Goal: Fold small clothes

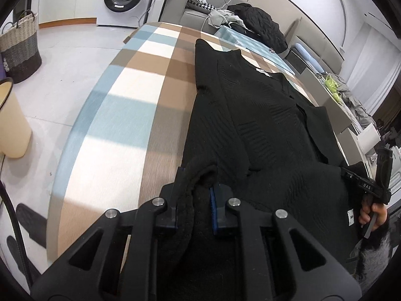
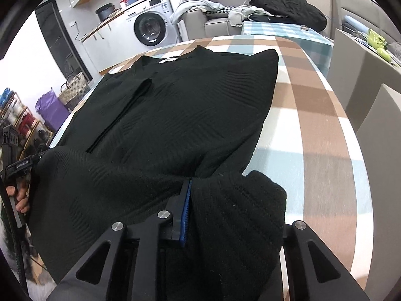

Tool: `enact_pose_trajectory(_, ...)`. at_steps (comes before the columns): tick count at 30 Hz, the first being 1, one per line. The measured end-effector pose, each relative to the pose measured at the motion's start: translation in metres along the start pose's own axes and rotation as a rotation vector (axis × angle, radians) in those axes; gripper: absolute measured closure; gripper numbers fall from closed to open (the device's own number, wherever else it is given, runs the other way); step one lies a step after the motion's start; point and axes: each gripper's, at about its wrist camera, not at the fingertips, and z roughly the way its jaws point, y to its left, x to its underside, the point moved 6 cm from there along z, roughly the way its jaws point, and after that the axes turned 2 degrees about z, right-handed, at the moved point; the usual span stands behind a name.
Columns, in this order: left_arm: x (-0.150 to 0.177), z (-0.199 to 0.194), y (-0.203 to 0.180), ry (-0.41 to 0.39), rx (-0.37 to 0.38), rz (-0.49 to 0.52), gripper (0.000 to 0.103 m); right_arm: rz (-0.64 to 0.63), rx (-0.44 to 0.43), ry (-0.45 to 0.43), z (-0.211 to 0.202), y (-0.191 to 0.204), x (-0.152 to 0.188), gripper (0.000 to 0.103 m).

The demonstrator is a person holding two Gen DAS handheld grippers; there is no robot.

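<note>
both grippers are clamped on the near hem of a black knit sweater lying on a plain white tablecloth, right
Not quite: the tablecloth is checked in blue, brown and white, as the right wrist view shows. The left gripper and right gripper do clamp the black sweater.

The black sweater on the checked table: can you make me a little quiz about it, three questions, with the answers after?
1. True or false: the black sweater lies on a checked tablecloth.
2. What does the left gripper have between its fingers? A) a towel B) a bunched bit of the sweater's knit C) nothing
3. Fill in: behind the table, against the wall, stands a white ______ machine.

Key:
1. True.
2. B. The right gripper also has the sweater's knit bunched between its fingers.
3. Washing.
</note>
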Motion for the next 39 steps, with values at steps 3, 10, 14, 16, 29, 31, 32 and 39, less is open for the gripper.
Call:
enact_pose_trajectory(3, 0.005, -0.010, 0.004, 0.001, 0.006, -0.018, 0.083, 0.023, 0.003, 0.002, -0.006, -0.002, 0.005, 0.072)
enact_pose_trajectory(10, 0.020, -0.059, 0.021, -0.042, -0.067, -0.018, 0.047, 0.084, -0.065, -0.056, -0.064, -0.021, 0.033, 0.045)
enact_pose_trajectory(14, 0.047, -0.070, 0.030, -0.012, -0.082, -0.047, 0.047, 0.141, -0.053, -0.033, -0.082, -0.038, 0.074, 0.045)
enact_pose_trajectory(16, 0.058, -0.071, 0.031, 0.006, -0.086, -0.042, 0.047, 0.152, -0.050, -0.020, -0.082, -0.038, 0.089, 0.045)
enact_pose_trajectory(29, 0.046, -0.118, 0.022, -0.150, -0.070, -0.055, 0.101, 0.032, -0.048, -0.249, -0.123, -0.011, 0.064, 0.099)
enact_pose_trajectory(31, 0.028, -0.123, 0.018, -0.185, -0.057, -0.049, 0.101, 0.043, -0.062, -0.306, -0.134, -0.010, 0.050, 0.099)
enact_pose_trajectory(32, 0.016, -0.124, 0.016, -0.206, -0.056, -0.045, 0.101, 0.048, -0.059, -0.327, -0.138, -0.011, 0.042, 0.099)
enact_pose_trajectory(39, -0.059, -0.082, 0.018, -0.225, -0.065, -0.052, 0.101, 0.174, -0.019, -0.379, -0.116, -0.036, -0.016, 0.099)
